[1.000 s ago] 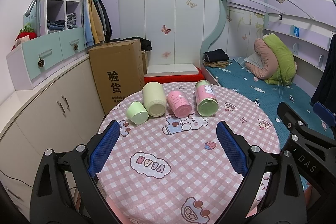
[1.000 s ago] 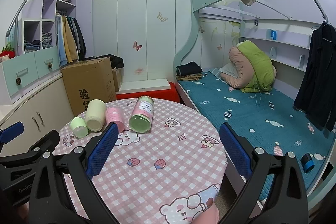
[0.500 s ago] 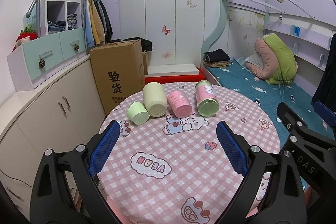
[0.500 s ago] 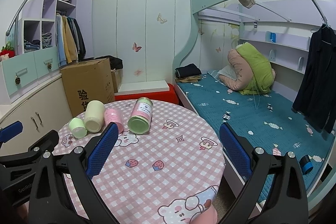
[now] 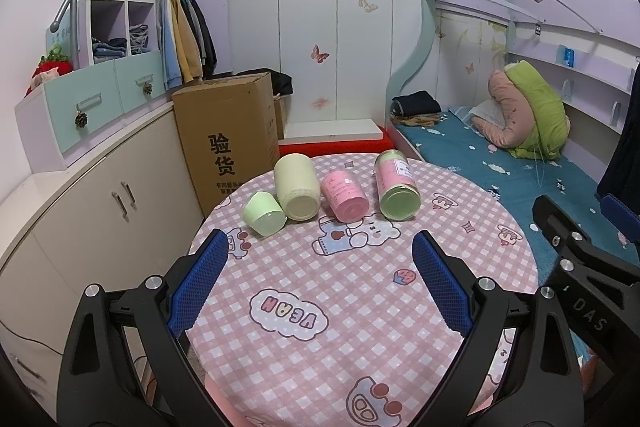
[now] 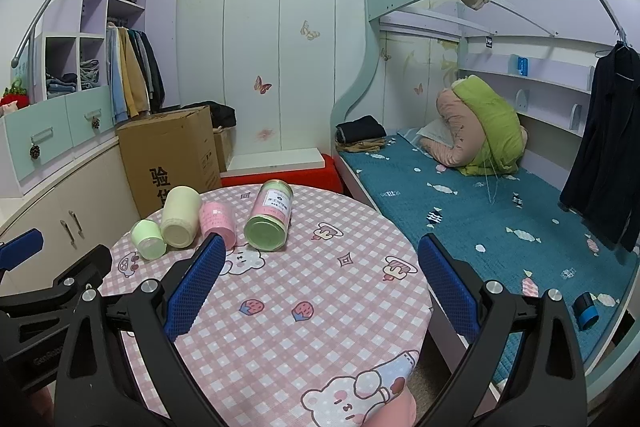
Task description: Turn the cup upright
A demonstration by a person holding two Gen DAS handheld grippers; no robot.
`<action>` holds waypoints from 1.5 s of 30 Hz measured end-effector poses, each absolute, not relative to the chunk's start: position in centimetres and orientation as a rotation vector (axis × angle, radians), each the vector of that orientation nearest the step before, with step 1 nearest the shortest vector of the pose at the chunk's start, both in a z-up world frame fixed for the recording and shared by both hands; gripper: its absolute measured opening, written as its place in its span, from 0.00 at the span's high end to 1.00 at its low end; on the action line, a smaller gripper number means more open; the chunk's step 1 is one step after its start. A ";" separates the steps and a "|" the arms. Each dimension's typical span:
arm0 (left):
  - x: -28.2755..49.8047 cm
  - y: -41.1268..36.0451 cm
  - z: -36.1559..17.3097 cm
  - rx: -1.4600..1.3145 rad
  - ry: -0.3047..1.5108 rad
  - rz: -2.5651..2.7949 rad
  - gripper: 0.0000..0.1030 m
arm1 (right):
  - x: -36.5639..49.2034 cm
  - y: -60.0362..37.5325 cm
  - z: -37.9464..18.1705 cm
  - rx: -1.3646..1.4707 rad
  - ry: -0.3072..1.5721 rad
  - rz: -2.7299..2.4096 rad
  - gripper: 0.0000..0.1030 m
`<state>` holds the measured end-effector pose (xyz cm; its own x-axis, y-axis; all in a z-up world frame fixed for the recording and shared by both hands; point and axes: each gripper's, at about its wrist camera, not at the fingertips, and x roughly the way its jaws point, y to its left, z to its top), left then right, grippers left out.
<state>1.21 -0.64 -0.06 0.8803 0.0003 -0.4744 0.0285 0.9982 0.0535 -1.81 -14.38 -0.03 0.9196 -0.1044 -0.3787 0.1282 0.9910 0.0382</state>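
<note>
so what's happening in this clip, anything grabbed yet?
Nothing yet. Four cups lie on their sides in a row on the round table: small green cup, cream cup, pink cup, green-bottomed labelled cup. Left gripper and right gripper hover open short of them, holding nothing.

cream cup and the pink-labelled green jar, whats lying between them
A pink cup on its side lies between the cream cup and the green jar, clearest in the left wrist view.
</note>
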 end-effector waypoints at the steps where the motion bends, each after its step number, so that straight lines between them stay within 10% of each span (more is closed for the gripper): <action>1: 1.4 -0.7 -0.1 0.060 0.498 -0.013 0.09 | -1.7 -14.4 -0.1 0.066 0.385 -0.117 0.09; 39: 34.4 -15.1 -11.1 0.198 1.096 -0.196 0.10 | 22.9 -30.9 -9.0 0.218 0.653 -0.084 0.09; 45: 35.5 -14.6 -12.6 0.246 1.100 -0.082 0.32 | 23.7 -32.0 -9.5 0.244 0.648 -0.073 0.09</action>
<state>35.47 -14.56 -12.57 0.4538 0.0558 -0.8894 0.1871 0.9698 0.1563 23.69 -31.99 -9.47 0.7957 0.0088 -0.6056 0.1430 0.9689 0.2020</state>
